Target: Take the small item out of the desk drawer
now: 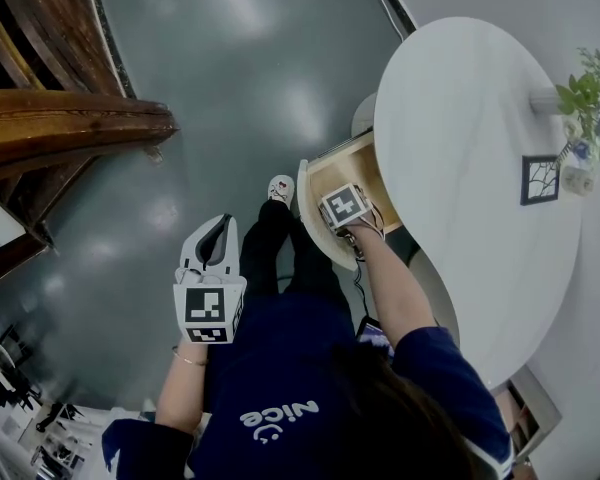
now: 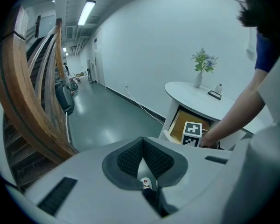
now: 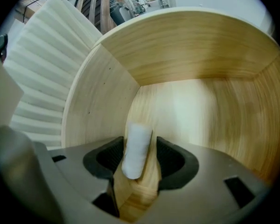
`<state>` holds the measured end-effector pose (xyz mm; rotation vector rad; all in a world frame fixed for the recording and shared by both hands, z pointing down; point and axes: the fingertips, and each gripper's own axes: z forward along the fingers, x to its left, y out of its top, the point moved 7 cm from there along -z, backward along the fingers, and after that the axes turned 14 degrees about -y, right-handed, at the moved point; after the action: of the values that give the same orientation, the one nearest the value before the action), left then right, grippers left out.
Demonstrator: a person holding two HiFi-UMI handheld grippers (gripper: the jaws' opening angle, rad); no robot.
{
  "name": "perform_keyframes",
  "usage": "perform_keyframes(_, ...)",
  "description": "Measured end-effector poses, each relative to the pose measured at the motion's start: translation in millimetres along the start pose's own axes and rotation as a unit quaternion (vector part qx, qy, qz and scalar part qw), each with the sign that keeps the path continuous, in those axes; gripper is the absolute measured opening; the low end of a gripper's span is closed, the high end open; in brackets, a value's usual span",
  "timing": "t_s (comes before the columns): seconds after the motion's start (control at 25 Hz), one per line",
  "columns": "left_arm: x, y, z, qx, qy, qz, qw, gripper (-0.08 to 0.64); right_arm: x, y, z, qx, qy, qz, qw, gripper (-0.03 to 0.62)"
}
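The light wooden desk drawer (image 1: 325, 173) stands pulled out from under the white round table (image 1: 460, 168). My right gripper (image 3: 140, 143) reaches down into the drawer (image 3: 200, 101). A small white cylinder (image 3: 136, 148) lies between its jaws, against the left pad, with a thin gap of wood showing at the right pad. The jaws stand open around it. In the head view only the right gripper's marker cube (image 1: 345, 208) shows. My left gripper (image 1: 218, 230) hangs over the floor left of the drawer, its dark pads (image 2: 130, 158) pressed together with nothing held.
On the table's far side stand a flower vase (image 1: 585, 118) and a small dark frame (image 1: 540, 180). A curved wooden stair rail (image 1: 70, 128) fills the left. Grey floor (image 1: 230, 88) lies between. The person's shoe (image 1: 280, 188) is beside the drawer front.
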<state>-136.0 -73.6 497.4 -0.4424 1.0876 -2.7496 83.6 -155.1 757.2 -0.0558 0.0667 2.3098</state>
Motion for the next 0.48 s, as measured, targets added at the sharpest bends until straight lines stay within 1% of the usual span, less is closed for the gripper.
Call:
perform_keyframes(0.12,0.7,-1.5,-1.6,0.003,0.001,0.001,1.0,0.003,-3.8,-0.7,-2.7,0.009,-0.017,0.001,1.0,0.215)
perform_keyframes(0.24,1.3,-1.3,-1.0,0.005,0.0,0.003,1.0,0.003,-4.0,0.3,-2.1,0.0,-0.025,0.0,1.0,0.194)
perform_keyframes(0.32,0.7,0.9,0.5,0.003,-0.002,0.005,1.0,0.003,-4.9,0.5,-1.2,-0.004,-0.027,0.007,1.0,0.156)
perform_keyframes(0.4,0.3,2.4,1.7,0.003,-0.004,0.007,1.0,0.003,-5.3,0.0,-1.2,-0.002,-0.026,0.014,1.0,0.147)
perform_keyframes(0.48,-0.1,2.4,2.1,0.004,-0.005,0.008,0.9999,0.003,-3.7,3.7,-0.1,-0.014,-0.021,0.007,1.0,0.143)
